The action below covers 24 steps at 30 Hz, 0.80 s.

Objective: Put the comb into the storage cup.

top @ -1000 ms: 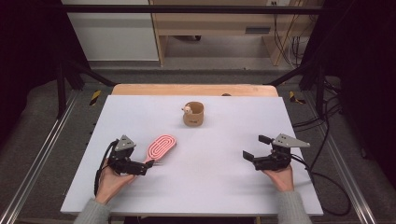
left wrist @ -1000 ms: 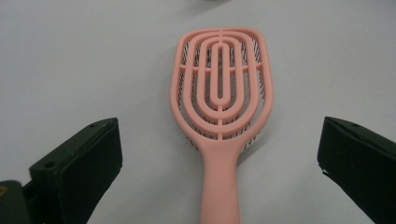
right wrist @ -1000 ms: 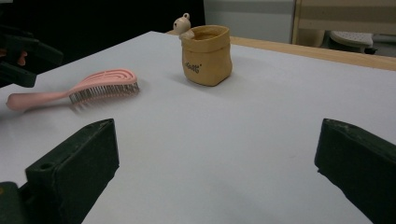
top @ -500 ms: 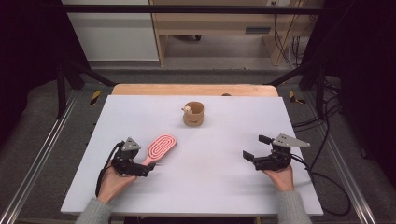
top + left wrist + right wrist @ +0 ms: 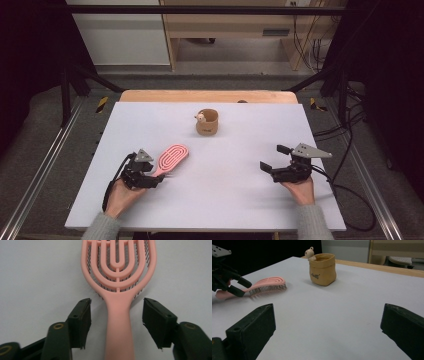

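Pink hairbrush point(image 5: 170, 158) lies flat on the white tabletop point(image 5: 240, 200), toward its left near side, head pointing away and to the right, handle toward the person. The left gripper point(image 5: 116, 323) straddles that handle: its jaws have just been closing, yet in the left gripper view a gap shows on each side between the pads and the pink handle, so they stand part-spread around it and are not pinching it. The person's left hand point(image 5: 120, 196) rests on the tabletop behind it. The right gripper point(image 5: 272, 159) sits low over the right side of the tabletop, well apart from the brush, its jaws spread wide with nothing between them. A small tan cup point(image 5: 207, 122) with a little figure on its rim stands upright farther back, near the middle.
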{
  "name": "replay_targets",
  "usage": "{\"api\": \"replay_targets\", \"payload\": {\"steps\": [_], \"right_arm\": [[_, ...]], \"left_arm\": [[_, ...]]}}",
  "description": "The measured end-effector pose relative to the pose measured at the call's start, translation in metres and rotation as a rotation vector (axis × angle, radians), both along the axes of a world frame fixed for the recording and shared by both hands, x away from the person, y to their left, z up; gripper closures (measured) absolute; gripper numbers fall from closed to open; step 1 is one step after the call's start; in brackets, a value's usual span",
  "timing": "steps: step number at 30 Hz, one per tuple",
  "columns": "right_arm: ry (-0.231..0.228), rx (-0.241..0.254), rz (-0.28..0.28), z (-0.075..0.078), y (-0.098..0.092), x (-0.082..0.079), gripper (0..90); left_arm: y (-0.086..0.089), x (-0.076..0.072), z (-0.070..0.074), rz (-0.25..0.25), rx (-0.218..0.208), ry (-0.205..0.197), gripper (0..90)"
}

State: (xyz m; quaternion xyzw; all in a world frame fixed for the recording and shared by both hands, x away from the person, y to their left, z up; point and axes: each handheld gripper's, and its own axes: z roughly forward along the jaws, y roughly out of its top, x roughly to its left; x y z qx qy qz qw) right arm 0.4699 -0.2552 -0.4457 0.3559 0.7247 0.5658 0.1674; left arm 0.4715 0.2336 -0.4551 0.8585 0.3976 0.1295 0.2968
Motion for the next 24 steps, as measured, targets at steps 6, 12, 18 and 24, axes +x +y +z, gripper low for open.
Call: {"api": "replay_targets", "payload": {"steps": [6,12,18,24], "right_arm": [[-0.001,0.000,0.000,0.0001,-0.0001,0.0000,0.3],[-0.002,0.000,0.001,0.0001,-0.0002,0.0001,0.4],[0.000,0.000,0.001,0.0000,-0.0001,0.0002,0.3],[0.001,0.000,0.001,0.0000,0.0000,0.0002,0.3]], "left_arm": [[-0.0017,0.0003,-0.0008,-0.012,0.023,0.015,51.5],[-0.0024,0.0012,-0.0003,-0.014,0.027,0.026,58.2],[-0.0049,0.0022,-0.0012,-0.013,0.051,0.032,63.6],[-0.0077,0.0035,-0.0019,-0.010,0.068,0.035,66.8]]}}
